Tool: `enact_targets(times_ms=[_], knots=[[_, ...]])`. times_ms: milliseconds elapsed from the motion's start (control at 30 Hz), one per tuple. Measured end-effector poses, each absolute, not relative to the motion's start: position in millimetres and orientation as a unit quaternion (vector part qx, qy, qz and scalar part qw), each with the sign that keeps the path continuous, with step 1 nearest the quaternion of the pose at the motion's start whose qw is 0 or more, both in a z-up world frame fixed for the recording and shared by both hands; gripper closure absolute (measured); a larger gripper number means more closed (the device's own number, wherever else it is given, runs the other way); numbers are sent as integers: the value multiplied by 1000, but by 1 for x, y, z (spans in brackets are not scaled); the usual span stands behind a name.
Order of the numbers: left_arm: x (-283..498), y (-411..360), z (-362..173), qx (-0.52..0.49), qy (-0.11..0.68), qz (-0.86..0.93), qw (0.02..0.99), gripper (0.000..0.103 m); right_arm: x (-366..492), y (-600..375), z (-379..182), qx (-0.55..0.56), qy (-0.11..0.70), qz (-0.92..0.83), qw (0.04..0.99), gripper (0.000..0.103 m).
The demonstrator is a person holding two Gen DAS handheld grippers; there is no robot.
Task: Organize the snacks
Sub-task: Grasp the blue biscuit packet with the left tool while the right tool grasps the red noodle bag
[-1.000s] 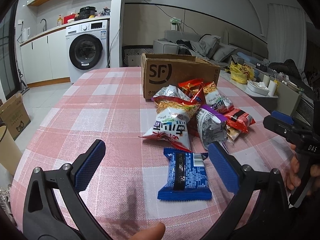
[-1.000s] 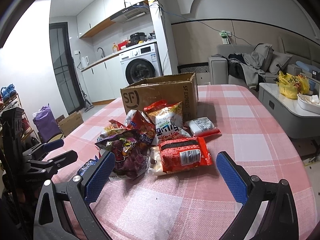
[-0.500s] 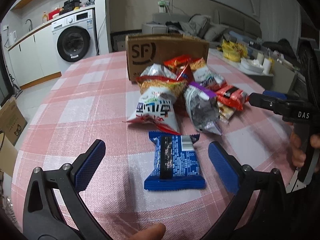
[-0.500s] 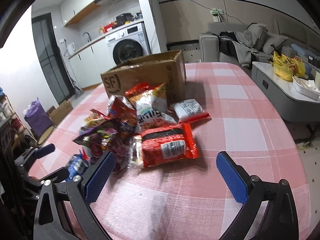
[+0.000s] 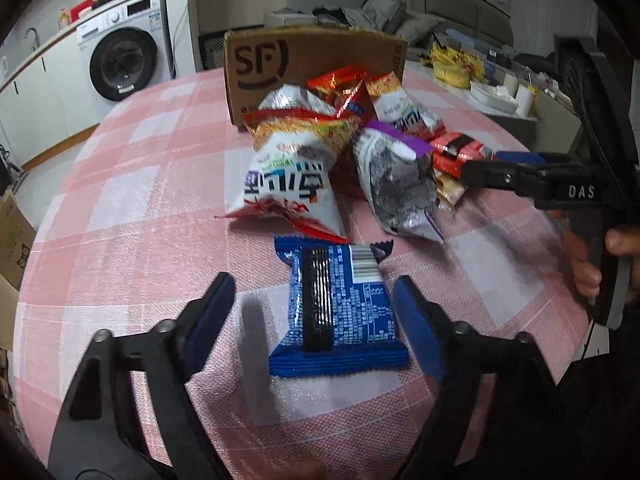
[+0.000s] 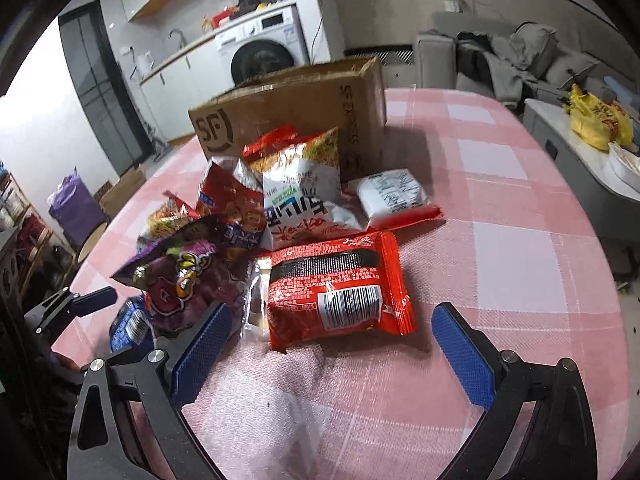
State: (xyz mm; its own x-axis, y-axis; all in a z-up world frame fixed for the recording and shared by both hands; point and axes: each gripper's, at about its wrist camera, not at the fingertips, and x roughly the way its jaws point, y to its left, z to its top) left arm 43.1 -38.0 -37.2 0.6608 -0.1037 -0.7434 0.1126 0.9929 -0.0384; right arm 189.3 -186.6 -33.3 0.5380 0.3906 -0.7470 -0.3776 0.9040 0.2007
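A pile of snack bags lies on the pink checked table in front of an open SF cardboard box (image 5: pixel 312 66), also in the right wrist view (image 6: pixel 296 116). A blue wrapped packet (image 5: pixel 340 308) lies flat nearest me, between the open jaws of my left gripper (image 5: pixel 316 320), not touched. My right gripper (image 6: pixel 332 344) is open and empty, its jaws either side of a red noodle packet (image 6: pixel 340 288). A purple bag (image 6: pixel 188 280) lies to its left. The right gripper also shows in the left wrist view (image 5: pixel 520 172), beside the pile.
A white bag with Korean lettering (image 5: pixel 292 176) and a silver bag (image 5: pixel 396 184) lie behind the blue packet. A small white-and-red packet (image 6: pixel 394 196) lies beside the box. A washing machine (image 5: pixel 124 60) and a sofa stand beyond the table.
My left gripper has moved forward and down over the blue packet, and its jaws have narrowed around it. My right gripper has moved closer to the red noodle packet.
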Motion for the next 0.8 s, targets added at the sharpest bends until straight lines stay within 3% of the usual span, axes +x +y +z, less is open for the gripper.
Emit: enact_targets(times_ms=[67,167,200,233,400,800], knots=[[44,-39,-38,3,409,-66,910,35,194,-186,-33,7,425,218,878,14],[45,-41,-39,3,412,-80,908,50,199,-183,-37,1,436,223,872,20],[45,-42,-40,3,412,-85,907,59,202,-182,-39,0,441,225,869,22],[45,-43,-40,4,413,-88,906,61,203,-182,-40,0,443,226,868,26],[38,-41,-33,-4,391,-98,915,62,204,-187,-41,15,439,229,869,47],[32,-21,-5,-35,347,-91,933,62,181,-196,-18,24,385,228,894,50]])
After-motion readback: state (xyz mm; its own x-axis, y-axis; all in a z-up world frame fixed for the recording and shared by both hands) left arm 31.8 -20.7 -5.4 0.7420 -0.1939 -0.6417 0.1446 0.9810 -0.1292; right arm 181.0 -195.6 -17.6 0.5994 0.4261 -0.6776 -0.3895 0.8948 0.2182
